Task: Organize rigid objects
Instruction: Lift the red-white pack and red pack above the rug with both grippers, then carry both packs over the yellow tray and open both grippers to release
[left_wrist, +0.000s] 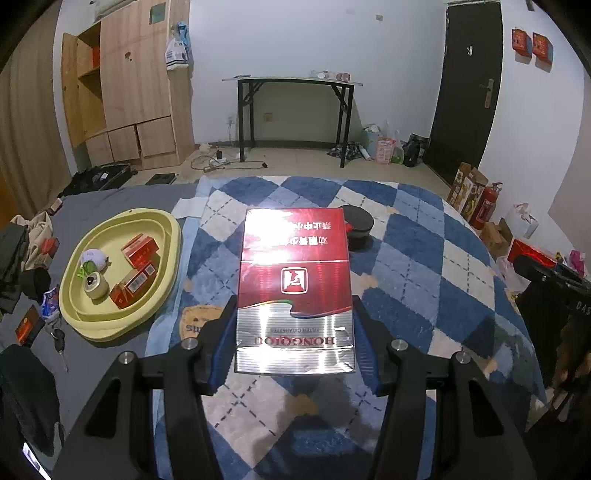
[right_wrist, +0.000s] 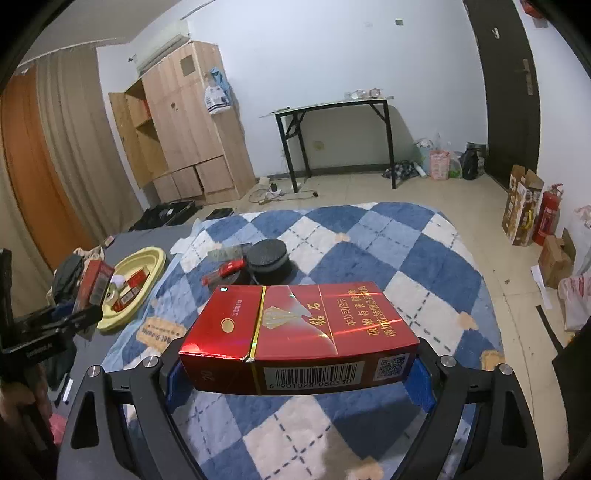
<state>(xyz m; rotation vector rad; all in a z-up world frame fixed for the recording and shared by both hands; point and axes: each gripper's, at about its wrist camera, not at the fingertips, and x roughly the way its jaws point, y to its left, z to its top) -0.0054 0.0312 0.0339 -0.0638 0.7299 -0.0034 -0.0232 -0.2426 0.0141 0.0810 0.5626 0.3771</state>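
My left gripper (left_wrist: 293, 339) is shut on a red and silver cigarette pack (left_wrist: 293, 280) and holds it above the blue checked blanket (left_wrist: 424, 266). My right gripper (right_wrist: 295, 365) is shut on a red cigarette pack (right_wrist: 299, 332) with a barcode facing me, also held above the blanket. A yellow tray (left_wrist: 74, 295) on the left holds several red packs and a small round jar; it also shows in the right wrist view (right_wrist: 155, 266). A black round tin (left_wrist: 356, 221) sits on the blanket behind the left pack, and shows in the right wrist view (right_wrist: 267, 258) beside a small red object (right_wrist: 225, 271).
Clothes, keys and small boxes lie on the grey sheet (left_wrist: 92, 206) left of the tray. A wooden wardrobe (left_wrist: 129, 85), a black folding table (left_wrist: 295, 110), a dark door (left_wrist: 465, 85) and a fire extinguisher (left_wrist: 485, 206) stand around the room.
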